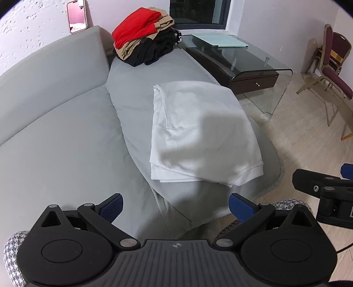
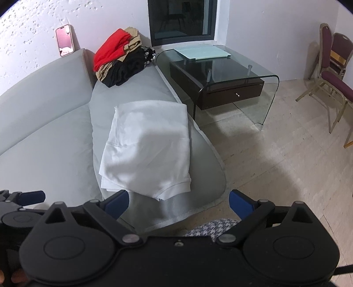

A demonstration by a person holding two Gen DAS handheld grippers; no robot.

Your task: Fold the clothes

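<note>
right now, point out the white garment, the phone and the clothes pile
white garment [image 1: 198,132], left wrist view, middle of the top layer
phone [image 1: 76,15], left wrist view, screen
clothes pile [image 2: 110,50], right wrist view, red top piece

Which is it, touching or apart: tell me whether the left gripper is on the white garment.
Apart. In the left wrist view the left gripper is open, with bare grey sofa cushion between its fingers and the white garment.

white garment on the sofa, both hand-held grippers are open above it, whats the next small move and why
Probably bring both down to its near hem. The white garment lies folded flat on the grey sofa, long front to back. The left hand-held gripper and right hand-held gripper hold nothing, so gripping the near corners could start another fold toward the far edge.
</note>
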